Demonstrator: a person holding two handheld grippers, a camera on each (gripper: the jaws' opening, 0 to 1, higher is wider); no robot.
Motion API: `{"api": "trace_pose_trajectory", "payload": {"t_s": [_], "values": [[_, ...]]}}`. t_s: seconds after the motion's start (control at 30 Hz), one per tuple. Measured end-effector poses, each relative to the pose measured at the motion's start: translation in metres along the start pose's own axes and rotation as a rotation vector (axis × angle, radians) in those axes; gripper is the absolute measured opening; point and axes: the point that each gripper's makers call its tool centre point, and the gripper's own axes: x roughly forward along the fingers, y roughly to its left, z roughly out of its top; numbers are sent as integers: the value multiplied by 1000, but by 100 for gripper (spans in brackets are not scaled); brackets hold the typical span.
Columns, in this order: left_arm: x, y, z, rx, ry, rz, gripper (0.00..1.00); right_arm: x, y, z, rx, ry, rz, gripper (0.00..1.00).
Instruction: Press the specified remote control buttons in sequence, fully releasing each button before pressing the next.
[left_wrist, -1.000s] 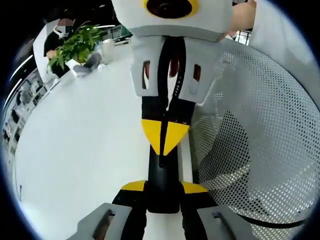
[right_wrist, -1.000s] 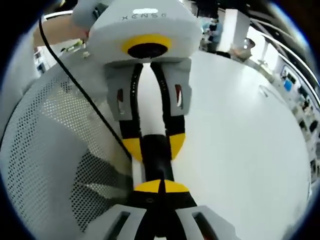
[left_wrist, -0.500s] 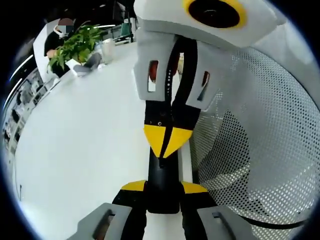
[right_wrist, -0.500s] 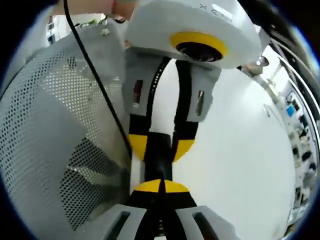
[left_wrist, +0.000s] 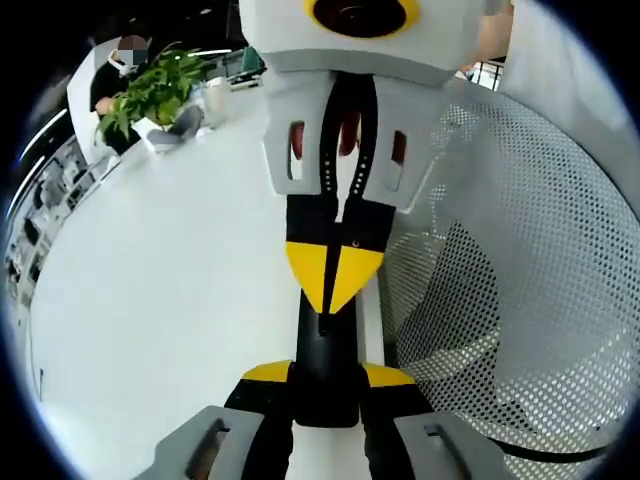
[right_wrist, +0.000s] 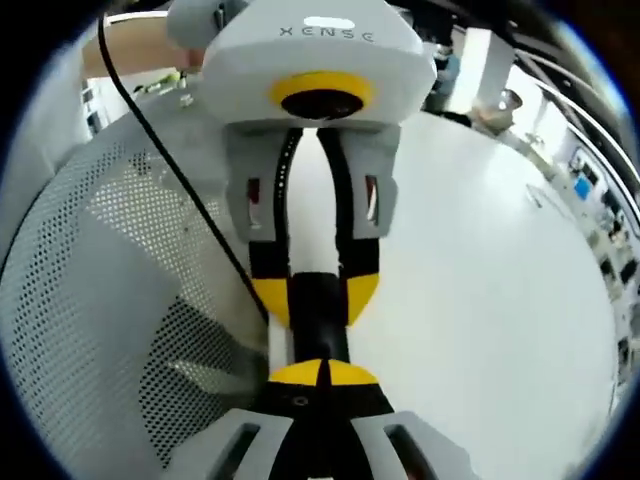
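Both hand-held grippers facing tip to tip, left hand-held gripper (left_wrist: 327, 375) pinching black remote (left_wrist: 326, 365), right hand-held gripper (right_wrist: 320, 372) pressed together.

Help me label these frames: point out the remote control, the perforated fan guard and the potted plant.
remote control (left_wrist: 326, 370): left gripper view, its black body between the jaws.
perforated fan guard (left_wrist: 520, 250): left gripper view, white mesh face.
potted plant (left_wrist: 155, 92): left gripper view, green leaves.

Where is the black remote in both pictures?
Left gripper view: the remote is at bottom middle, between the left gripper's yellow tips.
Right gripper view: just below middle, above the right gripper's shut tips.
Shared landmark: the white mesh surface, right side in the left gripper view, left side in the other.
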Motion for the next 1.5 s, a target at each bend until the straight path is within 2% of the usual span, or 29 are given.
{"api": "trace_pose_trajectory", "payload": {"t_s": [0.2, 0.37, 0.73, 0.8, 1.0, 1.13, 1.2, 1.37, 1.5], "values": [[0, 0, 0, 0, 3, 0, 24, 2, 1, 0, -33, 7, 9, 0], [1, 0, 0, 0, -2, -3, 24, 4, 1, 0, -77, 50, 16, 0], [1, 0, 0, 3, -9, -7, 24, 6, 0, 0, -75, 100, 20, 0], [0, 0, 0, 1, -19, -8, 24, 6, -1, 1, -99, 87, 3, 0], [0, 0, 0, 3, -13, -6, 24, 6, -2, 2, -75, 75, -24, 0], [0, 0, 0, -1, -13, -4, 24, 5, -1, 3, 8, -1, -7, 0], [0, -1, 1, -3, -19, -4, 24, 2, -2, 2, 35, -17, -3, 0], [0, -1, 1, 3, -30, -11, 24, 3, 5, 3, 7, -18, -12, 0], [0, -1, 1, 3, -21, -10, 24, 5, 1, 6, -10, -23, -9, 0]]}}
